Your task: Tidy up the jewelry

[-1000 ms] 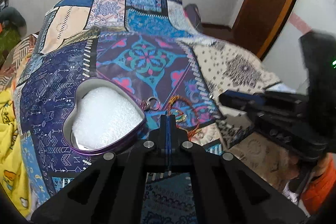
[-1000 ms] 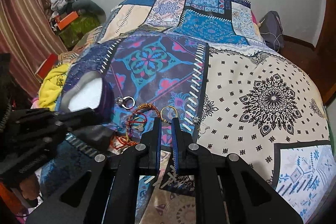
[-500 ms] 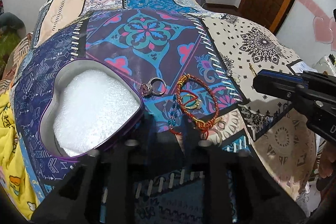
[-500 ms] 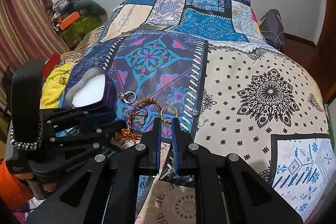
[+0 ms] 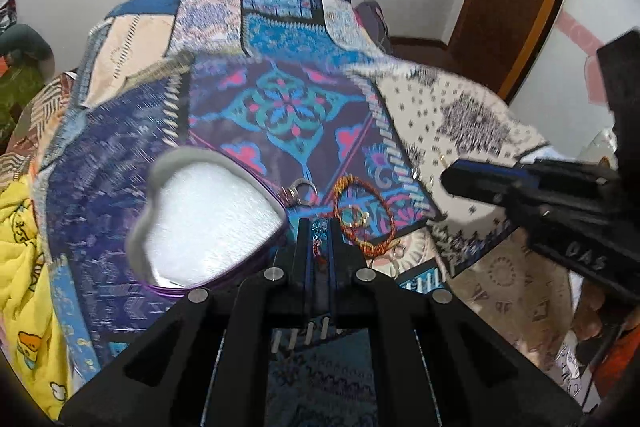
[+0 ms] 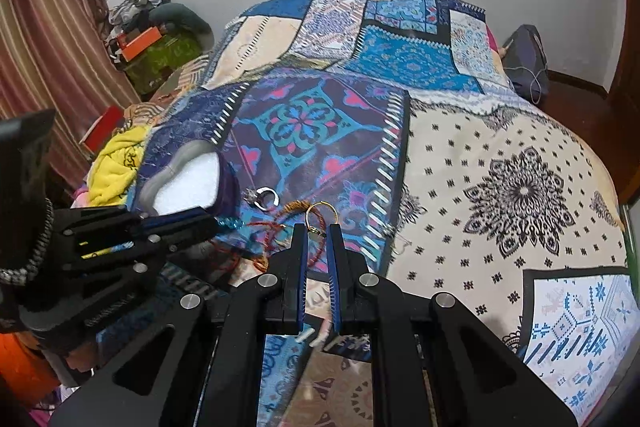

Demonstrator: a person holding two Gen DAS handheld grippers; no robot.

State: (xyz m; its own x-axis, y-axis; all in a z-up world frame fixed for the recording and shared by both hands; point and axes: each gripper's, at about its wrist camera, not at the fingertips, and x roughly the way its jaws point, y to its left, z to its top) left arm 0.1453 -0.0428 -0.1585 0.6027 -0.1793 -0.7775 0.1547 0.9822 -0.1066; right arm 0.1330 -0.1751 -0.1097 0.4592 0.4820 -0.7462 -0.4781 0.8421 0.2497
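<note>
Patchwork bedspread (image 6: 500, 187); heart-shaped box (image 5: 208, 223) tip toward silver ring (image 5: 302, 189)

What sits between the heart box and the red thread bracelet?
The silver ring, lying on the quilt just off the heart box rim, left of the red thread bracelet. Clearest in the left wrist view.

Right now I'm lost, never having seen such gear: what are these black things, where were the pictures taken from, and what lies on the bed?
No robot here: a person holds a black two-fingered claw in each hand, each with a camera looking along its fingers. One picture is from the left claw, the other from the right claw. On the patchwork bedspread lie a foam-lined heart-shaped box, a silver ring, a red thread bracelet and a gold hoop. The left claw seems to pinch a blue beaded piece; whether the right holds anything is unclear.
</note>
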